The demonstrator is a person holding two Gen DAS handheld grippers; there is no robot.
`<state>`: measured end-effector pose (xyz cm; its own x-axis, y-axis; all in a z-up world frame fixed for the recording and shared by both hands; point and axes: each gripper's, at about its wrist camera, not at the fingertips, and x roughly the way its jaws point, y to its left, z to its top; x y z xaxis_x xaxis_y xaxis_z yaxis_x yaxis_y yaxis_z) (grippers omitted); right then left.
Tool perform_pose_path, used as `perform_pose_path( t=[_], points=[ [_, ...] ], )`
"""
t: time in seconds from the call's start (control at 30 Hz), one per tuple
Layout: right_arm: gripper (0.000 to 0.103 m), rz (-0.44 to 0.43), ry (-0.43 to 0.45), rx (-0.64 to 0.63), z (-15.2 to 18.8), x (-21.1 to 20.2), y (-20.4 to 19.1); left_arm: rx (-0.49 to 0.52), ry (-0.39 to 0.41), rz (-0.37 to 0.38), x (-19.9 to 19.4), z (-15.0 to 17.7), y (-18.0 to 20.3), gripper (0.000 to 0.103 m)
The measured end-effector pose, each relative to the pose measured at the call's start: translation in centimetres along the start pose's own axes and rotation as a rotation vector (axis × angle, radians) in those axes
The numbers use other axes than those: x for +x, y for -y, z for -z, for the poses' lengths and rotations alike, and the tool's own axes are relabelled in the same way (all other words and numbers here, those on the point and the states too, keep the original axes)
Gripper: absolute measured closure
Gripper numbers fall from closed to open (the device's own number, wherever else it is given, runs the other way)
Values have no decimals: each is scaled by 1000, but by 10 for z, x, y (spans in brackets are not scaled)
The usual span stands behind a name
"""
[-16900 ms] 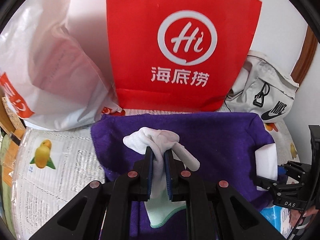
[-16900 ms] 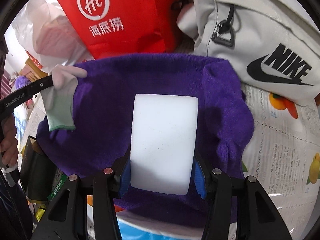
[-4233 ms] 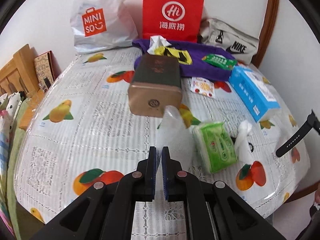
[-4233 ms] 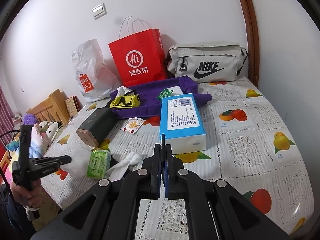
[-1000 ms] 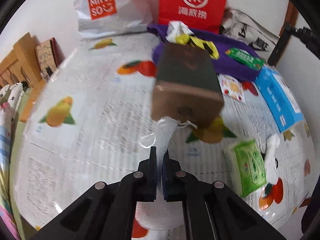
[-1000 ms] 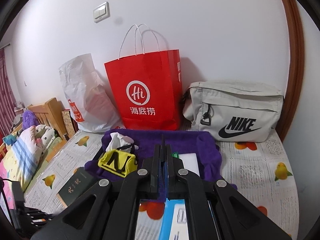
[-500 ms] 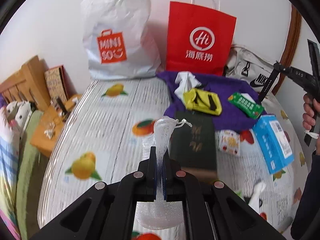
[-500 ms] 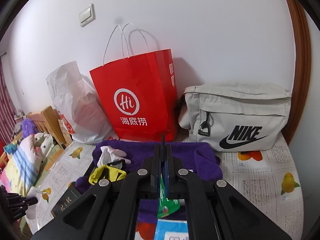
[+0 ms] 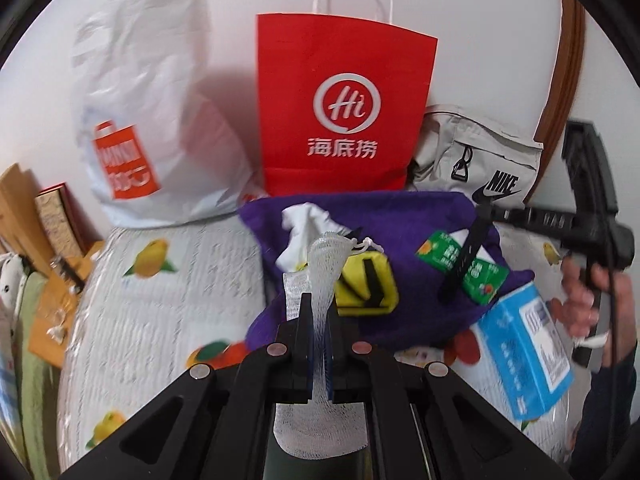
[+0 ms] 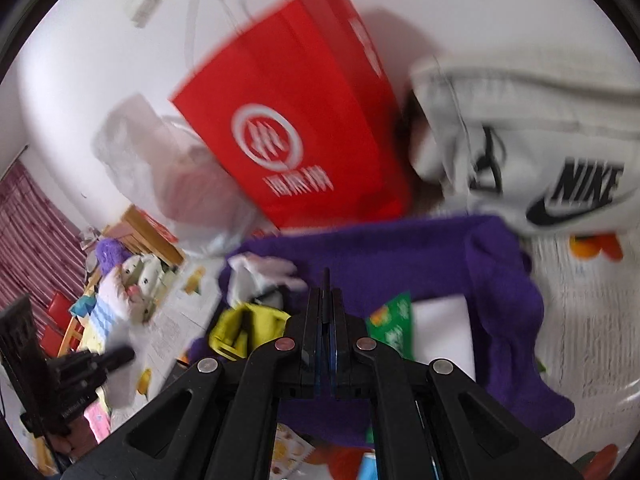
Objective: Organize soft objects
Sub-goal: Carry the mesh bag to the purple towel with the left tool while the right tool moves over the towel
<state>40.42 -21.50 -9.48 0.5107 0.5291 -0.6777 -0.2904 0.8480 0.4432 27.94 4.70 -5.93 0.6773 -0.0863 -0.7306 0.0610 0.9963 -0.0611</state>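
Observation:
My left gripper [image 9: 318,344] is shut on a white mesh pouch [image 9: 324,280] and holds it up in front of the purple towel [image 9: 420,216]. On the towel lie a white glove [image 9: 304,224], a yellow pouch [image 9: 366,284], a green packet [image 9: 464,264] and a white sponge [image 10: 440,332]. My right gripper [image 10: 326,320] is shut and empty above the towel [image 10: 400,248]; it also shows in the left wrist view [image 9: 464,264] at the right.
A red paper bag [image 9: 344,112], a white Miniso bag [image 9: 152,120] and a grey Nike bag [image 9: 480,164] stand against the wall. A blue tissue pack [image 9: 524,344] lies right of the towel. A dark box lies under my left gripper. The right view is blurred.
My left gripper has carried the mesh pouch forward, closer to the purple towel. My right gripper has dropped lower over the towel and tilted.

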Motion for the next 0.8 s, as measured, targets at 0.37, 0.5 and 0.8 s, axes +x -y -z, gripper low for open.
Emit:
perform_pose_path(
  t=[0.37,0.5,0.8],
  points=[
    [95,84,-32,-21,-1,6,31,-12,-71,31,66,-23,21,98],
    [91,155,-29,-78,0,8,29,-18,-99,37,84,-28,26,98],
    [52,262,5,-183,0,0,26,-20,-138,27,114,-35,39,98]
  ],
)
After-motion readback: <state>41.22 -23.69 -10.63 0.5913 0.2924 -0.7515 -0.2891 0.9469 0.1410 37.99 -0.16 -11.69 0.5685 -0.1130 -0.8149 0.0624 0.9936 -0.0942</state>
